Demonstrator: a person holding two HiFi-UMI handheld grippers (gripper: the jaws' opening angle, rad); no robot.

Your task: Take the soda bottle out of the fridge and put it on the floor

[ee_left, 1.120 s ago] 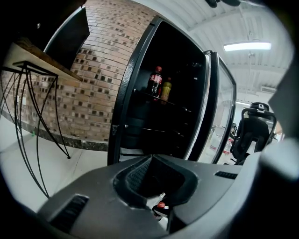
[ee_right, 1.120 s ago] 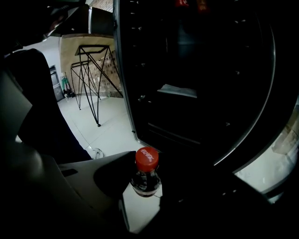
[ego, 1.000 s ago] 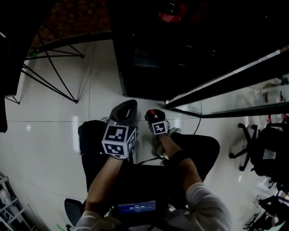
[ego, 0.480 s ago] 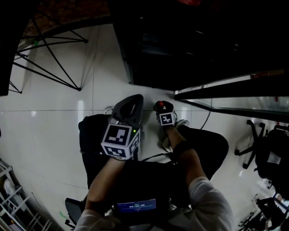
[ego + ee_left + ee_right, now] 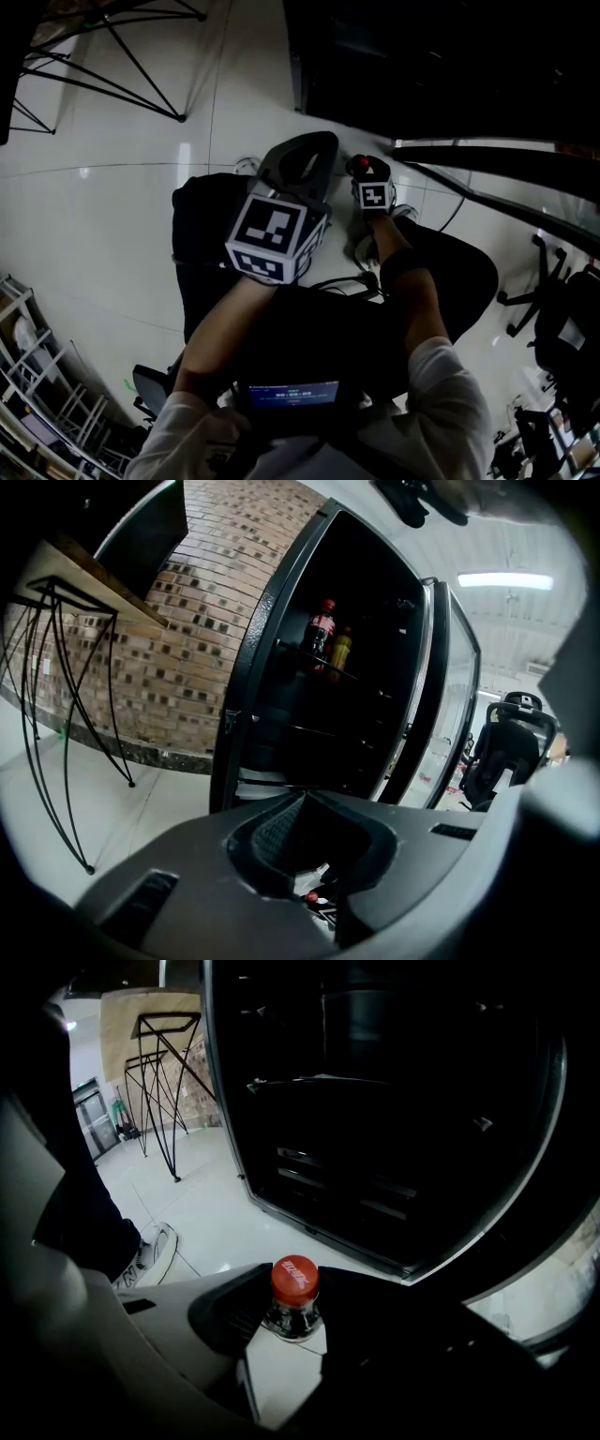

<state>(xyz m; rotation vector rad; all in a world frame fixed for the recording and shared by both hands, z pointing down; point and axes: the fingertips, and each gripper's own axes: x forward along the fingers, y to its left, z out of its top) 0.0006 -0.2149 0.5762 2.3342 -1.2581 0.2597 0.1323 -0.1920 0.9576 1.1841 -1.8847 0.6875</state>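
Dim, underexposed, fisheye-warped edges

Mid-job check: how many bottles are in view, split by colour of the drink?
Dark soda bottles with red caps: 2, the held bottle in the right gripper and the shelf bottle in the black fridge
Orange drink bottle: 1, on the same shelf
Total: 3

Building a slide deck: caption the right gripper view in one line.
Right gripper clamped on the neck of a red-capped soda bottle, white floor below, open dark fridge ahead.
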